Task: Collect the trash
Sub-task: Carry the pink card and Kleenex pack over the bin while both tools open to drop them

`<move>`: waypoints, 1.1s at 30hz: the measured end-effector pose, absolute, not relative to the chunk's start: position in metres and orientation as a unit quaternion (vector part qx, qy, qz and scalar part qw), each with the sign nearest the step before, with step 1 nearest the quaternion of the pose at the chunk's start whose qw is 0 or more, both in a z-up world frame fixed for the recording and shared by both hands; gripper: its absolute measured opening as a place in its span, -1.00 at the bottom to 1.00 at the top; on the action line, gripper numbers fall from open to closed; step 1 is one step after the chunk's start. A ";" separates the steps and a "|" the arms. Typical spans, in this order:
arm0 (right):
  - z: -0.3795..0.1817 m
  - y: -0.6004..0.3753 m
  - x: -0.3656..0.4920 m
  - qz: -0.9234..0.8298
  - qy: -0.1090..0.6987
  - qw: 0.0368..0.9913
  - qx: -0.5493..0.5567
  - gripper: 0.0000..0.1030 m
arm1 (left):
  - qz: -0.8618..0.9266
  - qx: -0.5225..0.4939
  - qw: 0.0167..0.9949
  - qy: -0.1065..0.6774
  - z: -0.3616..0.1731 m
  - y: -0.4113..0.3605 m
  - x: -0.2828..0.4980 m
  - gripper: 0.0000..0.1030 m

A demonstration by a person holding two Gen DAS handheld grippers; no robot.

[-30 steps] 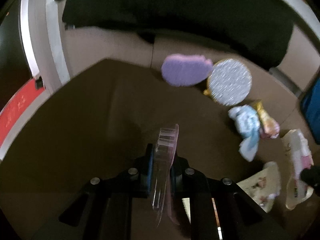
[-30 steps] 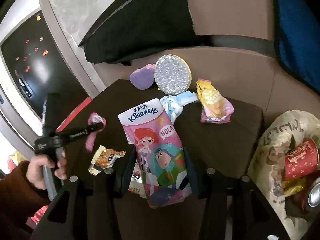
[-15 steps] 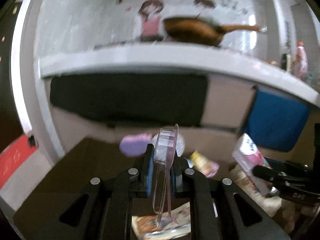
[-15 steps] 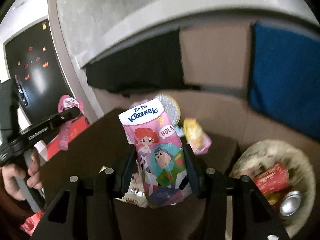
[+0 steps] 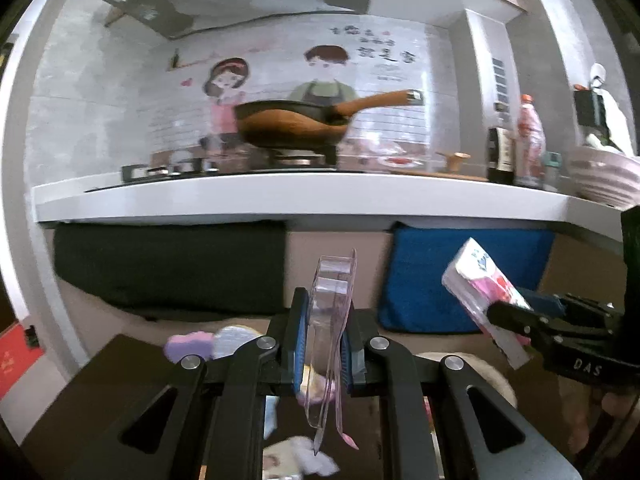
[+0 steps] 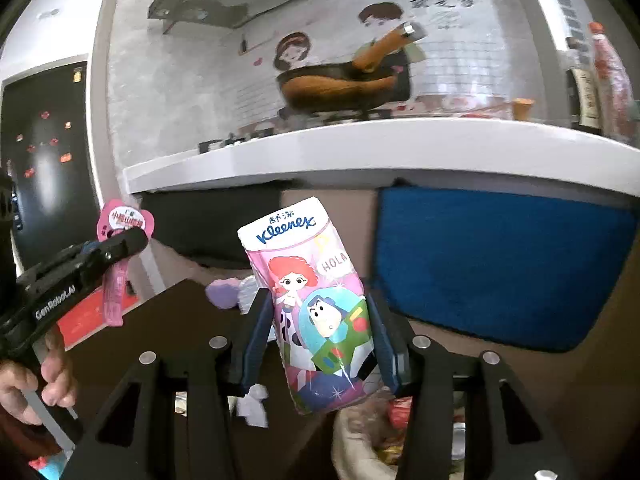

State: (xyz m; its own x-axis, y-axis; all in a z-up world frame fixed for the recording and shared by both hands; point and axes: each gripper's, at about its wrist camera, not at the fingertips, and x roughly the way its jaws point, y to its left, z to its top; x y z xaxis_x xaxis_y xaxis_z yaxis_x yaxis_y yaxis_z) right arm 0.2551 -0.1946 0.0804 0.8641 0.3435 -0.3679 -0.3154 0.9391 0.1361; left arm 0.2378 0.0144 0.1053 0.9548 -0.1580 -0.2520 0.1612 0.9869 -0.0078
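Now upright, the pink Kleenex tissue pack (image 6: 316,304) sits pinched lengthwise in the right gripper (image 6: 320,340); the left gripper (image 5: 322,344) pinches a clear plastic wrapper (image 5: 330,320); both have risen from the table.

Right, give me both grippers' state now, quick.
Left gripper: shut on a clear plastic wrapper with a pink end.
Right gripper: shut on the Kleenex tissue pack.

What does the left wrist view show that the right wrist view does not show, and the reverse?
Only the left wrist view shows the striped bowl on the counter. Only the right wrist view shows the dark fridge door with magnets, the printed front of the tissue pack and the trash bag below it. Both show the pan, the blue cushion, and each gripper's held item.
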 end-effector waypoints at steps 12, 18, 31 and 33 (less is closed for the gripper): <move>0.066 -0.251 0.248 0.111 0.204 0.971 0.049 -0.14 | -0.145 0.004 0.974 0.171 0.072 -0.061 0.264 -0.72; 0.054 -0.273 0.252 0.092 0.218 0.969 0.068 -0.14 | -0.171 0.001 0.965 0.200 0.052 -0.084 0.280 -0.72; 0.013 -0.289 0.273 0.085 0.259 0.958 0.089 -0.14 | -0.189 0.000 0.950 0.249 0.015 -0.107 0.311 -0.72; 0.008 -0.290 0.277 0.083 0.265 0.957 0.088 -0.14 | -0.192 0.000 0.948 0.253 0.011 -0.108 0.315 -0.72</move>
